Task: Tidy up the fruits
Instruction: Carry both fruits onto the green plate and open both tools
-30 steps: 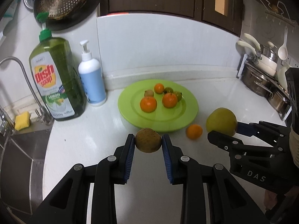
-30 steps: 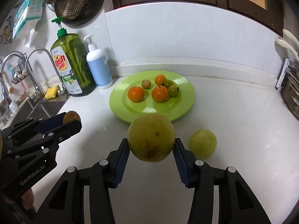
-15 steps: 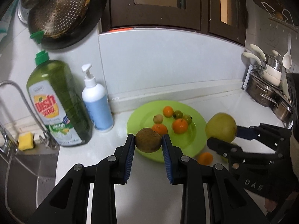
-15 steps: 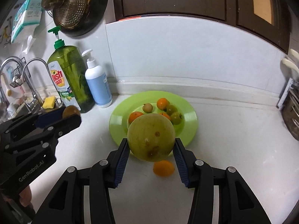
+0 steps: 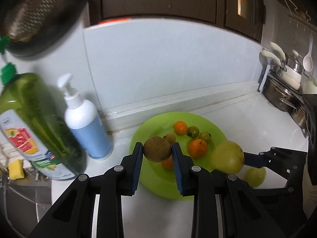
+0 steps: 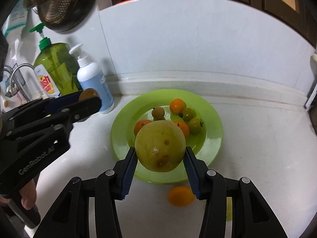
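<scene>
You hold a brown fruit [image 5: 157,148] pinched in your left gripper [image 5: 157,152] and a large green fruit [image 6: 160,145] clamped in your right gripper [image 6: 160,158] above the green plate [image 6: 216,123]; six small fruits already lie there; an orange fruit [image 6: 180,196] and a second green fruit [image 5: 255,177] wait on the counter [image 6: 267,158].

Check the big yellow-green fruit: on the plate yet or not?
Not yet. It is clamped between the right gripper fingers, above the green plate.
</scene>
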### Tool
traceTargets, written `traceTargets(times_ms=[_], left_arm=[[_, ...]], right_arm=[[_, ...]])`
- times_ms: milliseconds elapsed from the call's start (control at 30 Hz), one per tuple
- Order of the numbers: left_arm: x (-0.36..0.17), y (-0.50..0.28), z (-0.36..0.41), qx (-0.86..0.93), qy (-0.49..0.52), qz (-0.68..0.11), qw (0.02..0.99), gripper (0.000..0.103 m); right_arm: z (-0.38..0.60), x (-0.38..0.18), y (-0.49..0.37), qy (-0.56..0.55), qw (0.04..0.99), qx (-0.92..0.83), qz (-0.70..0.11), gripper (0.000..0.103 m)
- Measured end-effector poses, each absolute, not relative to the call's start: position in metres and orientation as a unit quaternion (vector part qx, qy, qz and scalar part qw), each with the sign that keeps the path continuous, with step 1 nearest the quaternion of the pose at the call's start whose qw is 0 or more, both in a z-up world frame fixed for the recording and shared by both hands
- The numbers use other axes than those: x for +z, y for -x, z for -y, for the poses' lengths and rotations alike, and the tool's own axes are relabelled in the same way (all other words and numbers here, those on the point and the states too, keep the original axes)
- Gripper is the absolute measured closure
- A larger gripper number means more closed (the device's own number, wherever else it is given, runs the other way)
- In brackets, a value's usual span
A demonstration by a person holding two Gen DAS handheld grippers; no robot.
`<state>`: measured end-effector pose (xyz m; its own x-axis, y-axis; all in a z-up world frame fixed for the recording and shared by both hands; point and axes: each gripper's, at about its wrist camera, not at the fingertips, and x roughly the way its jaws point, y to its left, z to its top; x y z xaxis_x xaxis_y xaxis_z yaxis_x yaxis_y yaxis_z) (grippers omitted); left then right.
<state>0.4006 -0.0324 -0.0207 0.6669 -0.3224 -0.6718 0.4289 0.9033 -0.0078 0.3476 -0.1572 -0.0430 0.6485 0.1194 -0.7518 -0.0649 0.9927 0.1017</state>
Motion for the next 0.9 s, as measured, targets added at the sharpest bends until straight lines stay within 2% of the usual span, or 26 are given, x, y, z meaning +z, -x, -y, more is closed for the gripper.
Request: traceTargets(times_ms=[533, 900], left_arm=[[-0.078, -0.461, 0.045, -0.218, -0.076, -0.416, 0.880, 0.073], [-0.087, -0.475, 0.052, -0.232, -0.071, -0.432, 0.869, 0.073]], right_arm=[[0.155, -0.084, -0.386, -0.051, 0.876, 0.038, -0.478, 0.054], [0.152, -0.092, -0.398, -0.053, 0.871, 0.032, -0.487, 0.054]])
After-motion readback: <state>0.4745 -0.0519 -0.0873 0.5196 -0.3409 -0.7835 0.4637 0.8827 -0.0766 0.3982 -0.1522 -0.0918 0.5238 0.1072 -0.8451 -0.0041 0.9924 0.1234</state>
